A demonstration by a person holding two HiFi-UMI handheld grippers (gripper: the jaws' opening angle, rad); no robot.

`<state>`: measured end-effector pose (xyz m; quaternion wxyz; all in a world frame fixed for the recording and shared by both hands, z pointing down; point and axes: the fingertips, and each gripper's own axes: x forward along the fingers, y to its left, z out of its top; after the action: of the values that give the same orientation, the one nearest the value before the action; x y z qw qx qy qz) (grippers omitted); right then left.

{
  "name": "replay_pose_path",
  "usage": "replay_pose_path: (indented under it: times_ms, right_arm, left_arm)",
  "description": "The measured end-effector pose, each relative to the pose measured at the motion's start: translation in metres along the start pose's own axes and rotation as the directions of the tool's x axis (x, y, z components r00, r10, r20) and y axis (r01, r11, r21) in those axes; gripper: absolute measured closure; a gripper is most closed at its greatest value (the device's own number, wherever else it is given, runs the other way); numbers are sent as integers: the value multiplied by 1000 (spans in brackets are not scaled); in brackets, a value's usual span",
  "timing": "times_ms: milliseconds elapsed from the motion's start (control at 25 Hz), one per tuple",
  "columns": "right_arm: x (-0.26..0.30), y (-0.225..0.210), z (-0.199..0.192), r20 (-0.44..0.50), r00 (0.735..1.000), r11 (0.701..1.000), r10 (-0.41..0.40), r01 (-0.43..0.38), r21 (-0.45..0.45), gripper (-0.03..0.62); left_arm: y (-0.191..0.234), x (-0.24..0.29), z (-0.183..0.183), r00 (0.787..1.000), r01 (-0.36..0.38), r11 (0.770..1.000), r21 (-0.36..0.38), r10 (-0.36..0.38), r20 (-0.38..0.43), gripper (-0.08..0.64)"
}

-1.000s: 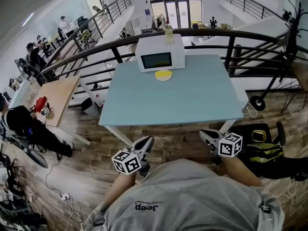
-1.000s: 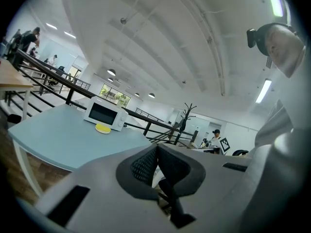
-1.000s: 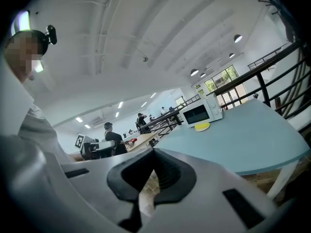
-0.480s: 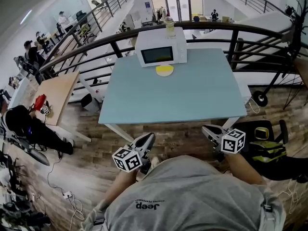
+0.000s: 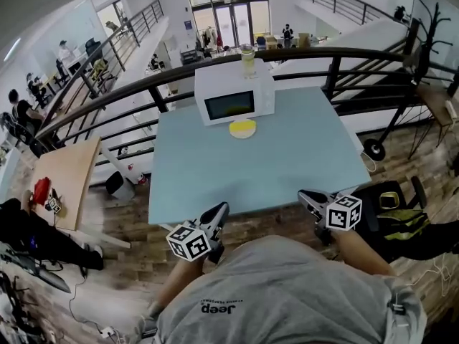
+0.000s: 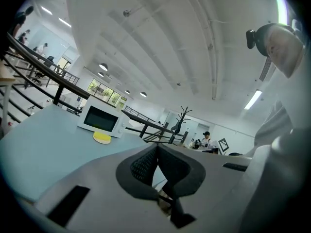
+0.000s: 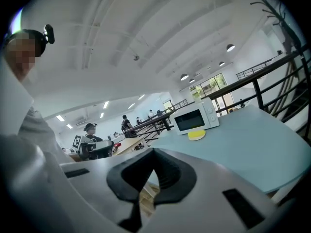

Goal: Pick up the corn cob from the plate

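Note:
A yellow plate (image 5: 242,128) lies on the pale blue table (image 5: 287,156), just in front of a white microwave (image 5: 234,92). From here the corn cob cannot be told apart from the plate. The plate shows small and far off in the left gripper view (image 6: 102,137) and the right gripper view (image 7: 197,135). My left gripper (image 5: 219,212) sits at the table's near edge, left of centre, shut with nothing in it (image 6: 156,147). My right gripper (image 5: 307,198) is level with it at the right, also shut and empty (image 7: 153,152). Both are far short of the plate.
A glass cup (image 5: 248,59) stands on the microwave. A black railing (image 5: 143,84) runs behind the table. A black chair with a bag (image 5: 391,213) stands right of the table, and a wooden desk (image 5: 68,170) stands at the left.
The person has stepped toward the table. Both grippers, earlier over the wooden floor, now reach its near edge. Their jaws stay shut.

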<state>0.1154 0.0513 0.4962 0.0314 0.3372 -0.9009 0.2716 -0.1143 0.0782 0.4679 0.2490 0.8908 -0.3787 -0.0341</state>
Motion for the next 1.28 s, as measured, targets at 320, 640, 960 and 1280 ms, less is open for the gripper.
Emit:
replay_pose_path:
  times_ms: [320,640,960,1280]
  right_arm:
    - [87,27,24,12,997,997,-72,72,-24,575]
    - [137,31,32,-16,992,992,-125,125,-16,575]
    - [193,31,48,-55,994,995,-93,91,-40,577]
    - [215,-11,59,-87,996,999,-9,6,-36,575]
  left_arm:
    - [84,-17,53,998,67,998,-4,-67,-13,541]
    - [137,-26,63,995,93,995,-40,-94,-40,541]
    - [179,-44,73,999,46,996,-71,-48,-22,541]
    - [190,-18,76,999,-42,997,-66,41,-12,541]
